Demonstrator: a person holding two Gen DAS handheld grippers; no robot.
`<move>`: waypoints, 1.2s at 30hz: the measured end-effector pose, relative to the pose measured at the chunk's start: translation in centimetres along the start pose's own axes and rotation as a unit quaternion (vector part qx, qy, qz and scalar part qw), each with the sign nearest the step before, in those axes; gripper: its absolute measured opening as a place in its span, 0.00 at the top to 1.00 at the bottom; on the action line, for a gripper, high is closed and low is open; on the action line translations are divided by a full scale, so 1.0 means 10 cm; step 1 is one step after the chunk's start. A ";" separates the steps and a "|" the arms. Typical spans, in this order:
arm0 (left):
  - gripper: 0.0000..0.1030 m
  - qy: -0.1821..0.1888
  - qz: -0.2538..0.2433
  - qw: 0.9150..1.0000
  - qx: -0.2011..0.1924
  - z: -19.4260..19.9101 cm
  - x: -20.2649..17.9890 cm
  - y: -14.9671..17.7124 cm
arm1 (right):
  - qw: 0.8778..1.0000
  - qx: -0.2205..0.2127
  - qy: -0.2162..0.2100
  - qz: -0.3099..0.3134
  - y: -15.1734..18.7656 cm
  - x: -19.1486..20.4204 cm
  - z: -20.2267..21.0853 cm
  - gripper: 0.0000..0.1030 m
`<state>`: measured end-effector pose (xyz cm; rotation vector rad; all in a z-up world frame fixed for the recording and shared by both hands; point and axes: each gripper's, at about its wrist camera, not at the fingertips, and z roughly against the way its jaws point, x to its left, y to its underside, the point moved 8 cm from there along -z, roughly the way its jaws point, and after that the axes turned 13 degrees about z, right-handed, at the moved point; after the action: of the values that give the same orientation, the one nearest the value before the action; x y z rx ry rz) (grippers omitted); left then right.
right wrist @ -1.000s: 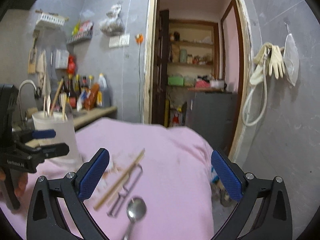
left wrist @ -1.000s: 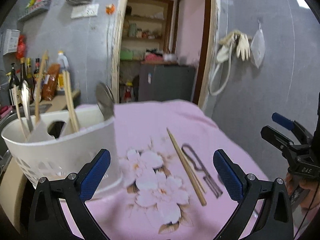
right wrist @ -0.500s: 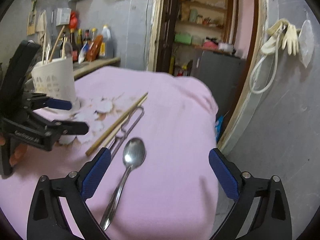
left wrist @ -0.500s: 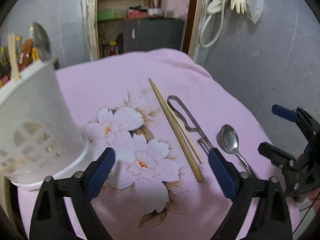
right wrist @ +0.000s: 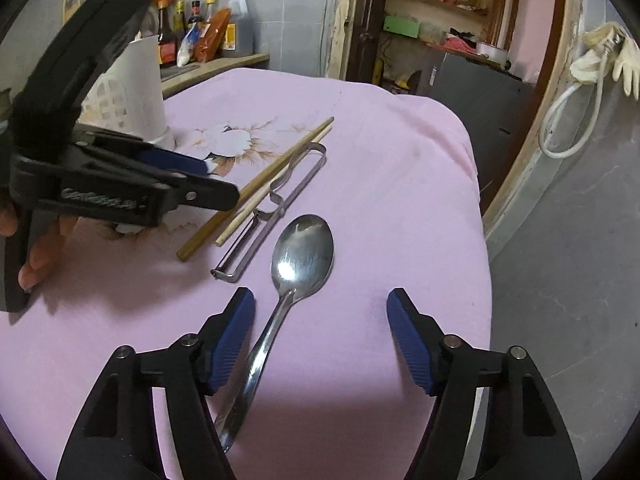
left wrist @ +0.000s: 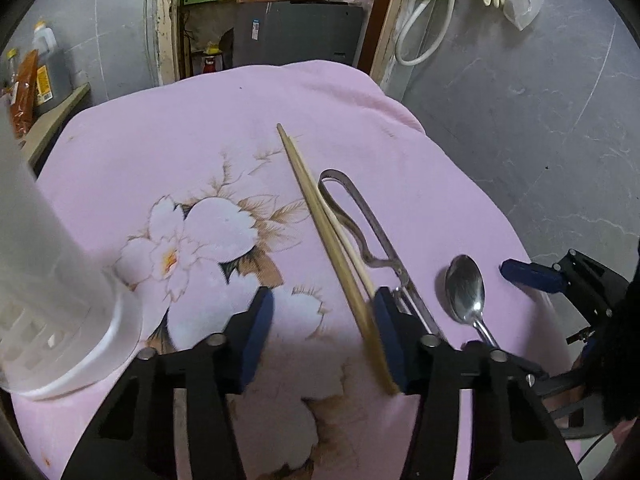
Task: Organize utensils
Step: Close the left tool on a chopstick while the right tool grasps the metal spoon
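A pink cloth [left wrist: 360,128] printed with a pale flower pattern [left wrist: 208,236] covers the table and carries every item in the work area. A white plastic utensil holder [left wrist: 48,280] with a slotted lower wall stands upright on the cloth at the left side of the left wrist view; in the right wrist view it appears behind the left gripper body, in front of a counter holding several bottles [right wrist: 200,28]. The left gripper [left wrist: 324,320] is low over the cloth with its jaws parted, the blue pads [left wrist: 256,332] set apart around the near end of the chopsticks; the right-hand pad sits just beside the thicker stick, but actual contact cannot be confirmed. The right gripper [right wrist: 320,336] is also open, with its pads well apart on either side of the spoon handle and touching nothing. A pair of wooden chopsticks [left wrist: 320,224] lies flat on the cloth, side by side, running diagonally away from the left gripper toward the far edge of the table. A metal peeler [left wrist: 368,236] with a looped handle lies just beside the chopsticks, its handle loop touching or slightly under the thinner stick and its blade end pointing toward the grippers. A steel spoon [right wrist: 298,264] lies bowl-up just beside the peeler blade, with its handle extending back between the right gripper's fingers.
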<state>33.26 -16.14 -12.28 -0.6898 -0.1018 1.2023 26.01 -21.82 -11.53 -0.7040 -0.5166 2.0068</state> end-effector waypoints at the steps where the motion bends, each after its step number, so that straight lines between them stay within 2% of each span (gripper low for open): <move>1: 0.64 0.001 0.002 1.000 0.005 -0.03 0.00 -0.02 | 1.000 0.001 0.001 0.002 0.00 0.00 -0.01 0.39; 6: 0.73 0.004 0.024 1.000 0.015 -0.12 0.01 -0.16 | 1.000 0.002 0.006 0.009 -0.03 0.00 -0.03 0.45; 17: 0.82 -0.004 0.064 0.998 0.022 -0.28 0.12 -0.47 | 1.000 -0.003 0.010 0.025 -0.19 -0.02 -0.15 0.59; 20: 0.87 -0.010 0.072 0.997 0.022 -0.31 0.15 -0.54 | 1.000 -0.003 0.006 0.022 -0.23 -0.06 -0.21 0.61; 25: 0.93 -0.014 0.074 0.997 0.022 -0.30 0.18 -0.52 | 1.000 -0.001 -0.001 0.014 -0.31 -0.11 -0.30 0.64; 36: 0.94 -0.016 0.070 0.997 0.028 -0.18 0.22 -0.33 | 1.000 0.002 -0.005 0.006 -0.42 -0.18 -0.40 0.63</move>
<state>37.59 -15.61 -12.54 -0.6369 -0.0472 1.3466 32.03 -20.97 -11.47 -0.6949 -0.5152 2.0226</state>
